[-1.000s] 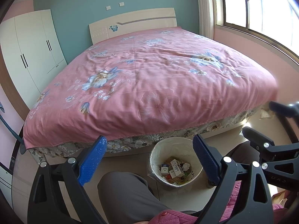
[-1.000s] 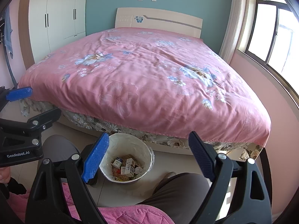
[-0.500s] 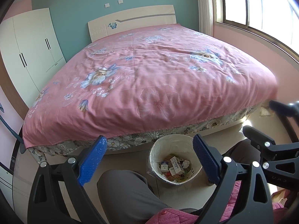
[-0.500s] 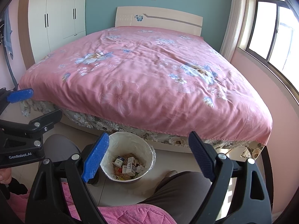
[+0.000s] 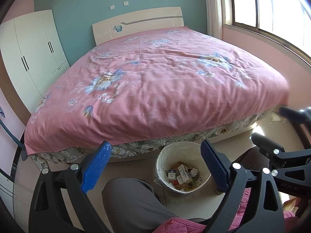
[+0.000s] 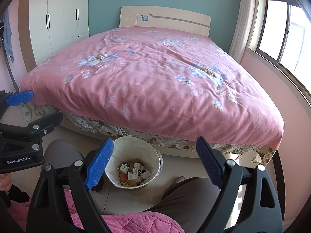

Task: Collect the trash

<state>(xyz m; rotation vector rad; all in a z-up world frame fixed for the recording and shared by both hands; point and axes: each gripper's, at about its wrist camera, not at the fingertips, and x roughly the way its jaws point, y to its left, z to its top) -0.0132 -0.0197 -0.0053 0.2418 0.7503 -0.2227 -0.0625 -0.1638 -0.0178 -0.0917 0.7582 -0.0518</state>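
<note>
Both wrist views have lifted a little over the last second: the pink floral bedspread (image 5: pixel 155 89) and the cream headboard (image 5: pixel 140 22) fill more of the picture, and the white round plastic-lined wastebasket (image 5: pixel 161 161) sits lower between my knees than it did. I read that as me raising both rigs away from the bin, not reaching in. The small cartons and crumpled paper scraps (image 5: pixel 182 173) lie in the bottom of the basket, unchanged in arrangement as far as I can tell. So, my judgement: the collecting looks done or nearly so, since I see no loose litter on the bedspread or on the pale tiled floor (image 6: pixel 120 200) in these views; what is hidden under the bed edge I cannot check. Left tongs (image 5: pixel 155 167): blue-padded fingers spread wide, empty, touching nothing, the basket seen through the gap but well below. Right tongs (image 6: pixel 153 165): likewise spread wide and empty, hovering above the basket without contact. Each rig shows at the edge of the other's view, side by side, apart. White wardrobe (image 6: pixel 64 13) and window (image 6: pixel 281 25) in background, no bearing on the job.
</note>
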